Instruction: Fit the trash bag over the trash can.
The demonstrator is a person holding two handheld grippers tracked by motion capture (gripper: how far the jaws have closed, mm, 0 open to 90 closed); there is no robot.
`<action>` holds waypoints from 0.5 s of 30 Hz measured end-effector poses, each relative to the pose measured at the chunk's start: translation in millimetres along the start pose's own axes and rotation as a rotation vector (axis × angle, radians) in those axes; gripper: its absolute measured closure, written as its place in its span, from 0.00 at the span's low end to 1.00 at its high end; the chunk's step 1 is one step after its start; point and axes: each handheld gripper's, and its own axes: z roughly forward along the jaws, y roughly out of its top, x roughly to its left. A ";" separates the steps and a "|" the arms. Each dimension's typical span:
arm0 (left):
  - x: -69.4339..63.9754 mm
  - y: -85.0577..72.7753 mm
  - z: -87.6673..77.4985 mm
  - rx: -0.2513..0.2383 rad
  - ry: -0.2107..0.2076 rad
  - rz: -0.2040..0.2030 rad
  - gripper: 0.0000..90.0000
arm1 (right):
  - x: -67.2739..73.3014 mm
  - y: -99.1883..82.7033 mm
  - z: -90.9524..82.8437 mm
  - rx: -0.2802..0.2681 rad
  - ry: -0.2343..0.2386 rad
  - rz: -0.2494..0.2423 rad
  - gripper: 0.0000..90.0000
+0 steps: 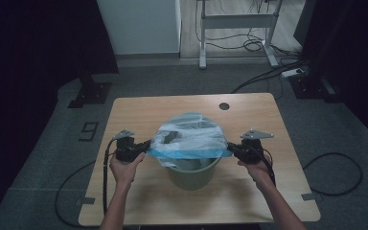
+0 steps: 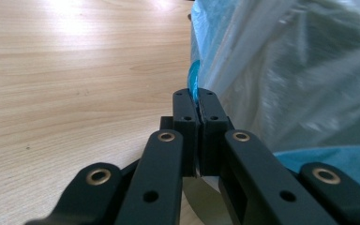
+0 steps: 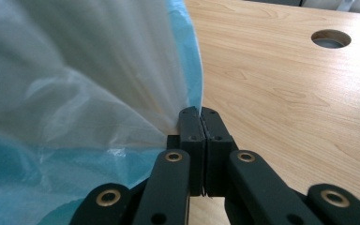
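A pale green bucket (image 1: pixel 191 175) stands on the wooden table (image 1: pixel 139 112), near its middle. A thin, see-through blue plastic bag (image 1: pixel 189 136) is stretched over the bucket's mouth. My left gripper (image 1: pixel 148 145) is shut on the bag's left edge, and my right gripper (image 1: pixel 229 147) is shut on its right edge. In the left gripper view the film of the bag (image 2: pixel 286 70) is pinched between the closed pads (image 2: pixel 187 110). The right gripper view has the bag (image 3: pixel 75 93) pinched the same way at the pads (image 3: pixel 191 124). Both hands hold the bag's rim taut at about the height of the bucket's top.
A round cable hole (image 1: pixel 224 106) sits in the table's far right part. Cables trail from both grippers down to the grey floor. A desk frame (image 1: pixel 237 21) and black stands stand beyond the table.
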 end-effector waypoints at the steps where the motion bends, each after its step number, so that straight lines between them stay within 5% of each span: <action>1: 2.2 2.0 3.3 0.018 -0.001 -0.015 0.97 | -1.5 0.9 1.5 0.002 0.001 0.006 0.98; 15: 7.8 3.7 12.1 0.065 0.019 -0.030 0.97 | 0.5 10.0 20.2 0.058 0.014 -0.006 0.98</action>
